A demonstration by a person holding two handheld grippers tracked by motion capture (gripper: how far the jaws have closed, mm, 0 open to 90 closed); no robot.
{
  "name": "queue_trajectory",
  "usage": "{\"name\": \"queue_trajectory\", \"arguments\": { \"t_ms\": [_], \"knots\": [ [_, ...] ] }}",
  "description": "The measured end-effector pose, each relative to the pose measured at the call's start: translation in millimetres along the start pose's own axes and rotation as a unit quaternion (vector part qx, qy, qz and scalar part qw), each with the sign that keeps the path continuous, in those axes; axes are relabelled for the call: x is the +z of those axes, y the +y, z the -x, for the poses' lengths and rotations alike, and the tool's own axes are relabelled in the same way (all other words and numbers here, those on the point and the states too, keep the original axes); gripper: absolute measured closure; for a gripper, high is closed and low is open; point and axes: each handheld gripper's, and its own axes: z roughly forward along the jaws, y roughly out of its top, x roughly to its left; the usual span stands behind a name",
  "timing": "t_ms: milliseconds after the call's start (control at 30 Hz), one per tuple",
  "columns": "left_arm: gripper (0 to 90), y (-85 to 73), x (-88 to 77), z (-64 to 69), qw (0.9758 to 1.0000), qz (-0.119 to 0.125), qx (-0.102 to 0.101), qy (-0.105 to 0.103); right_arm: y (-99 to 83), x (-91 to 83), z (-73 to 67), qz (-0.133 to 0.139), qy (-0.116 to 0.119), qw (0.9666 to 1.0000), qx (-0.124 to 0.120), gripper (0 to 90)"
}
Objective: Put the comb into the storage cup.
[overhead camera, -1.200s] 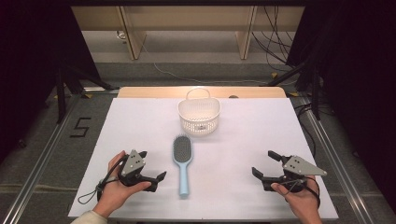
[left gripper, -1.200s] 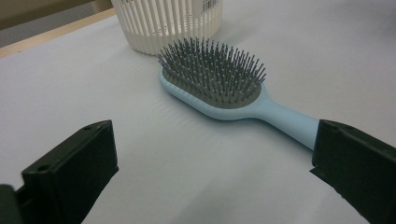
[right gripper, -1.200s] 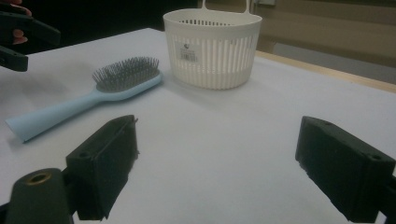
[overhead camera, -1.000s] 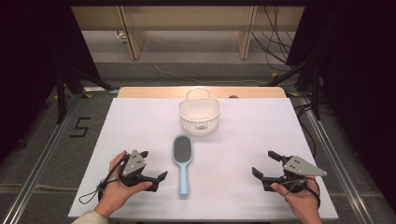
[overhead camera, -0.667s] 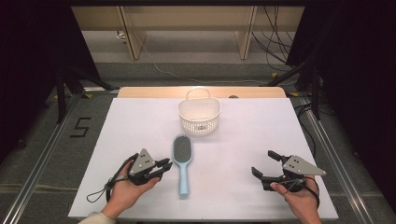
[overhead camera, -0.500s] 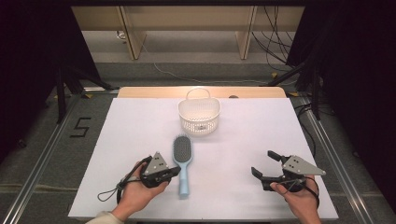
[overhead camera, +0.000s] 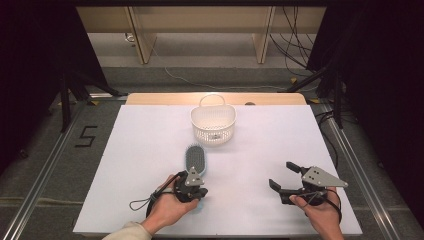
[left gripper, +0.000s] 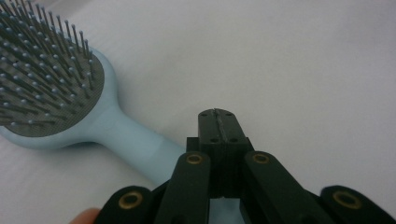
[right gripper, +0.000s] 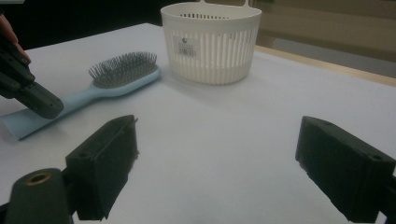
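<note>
From the high view I see my left claw [overhead camera: 196, 191] parked over the handle end of the hairbrush [overhead camera: 195, 161], which lies bristles up on the white surface [overhead camera: 145, 150] short of the basket [overhead camera: 213, 123], while my right claw [overhead camera: 284, 182] waits released off to the side, apparently to keep clear. In the left gripper view the jaws are clenched together on nothing, just above and beside the pale blue handle [left gripper: 135, 147], so I judge no grasp is made. The right gripper view shows wide-apart jaws facing brush and basket.
</note>
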Motion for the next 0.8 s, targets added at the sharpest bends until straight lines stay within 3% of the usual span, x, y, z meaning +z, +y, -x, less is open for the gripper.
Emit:
{"name": "queue_trajectory", "arguments": {
  "t_ms": [367,800],
  "knots": [
    [89.9,6.8,10.2,1.5,0.9994,-0.034,-0.003,0.000,-0.5,0.6,-0.1,-0.005,0.002,1.0000,0.000,13.8],
    [89.9,11.4,12.5,1.4,0.9968,-0.079,0.001,0.010,-0.7,0.2,0.3,-0.006,0.003,1.0000,0.001,14.4]
  ]
}}
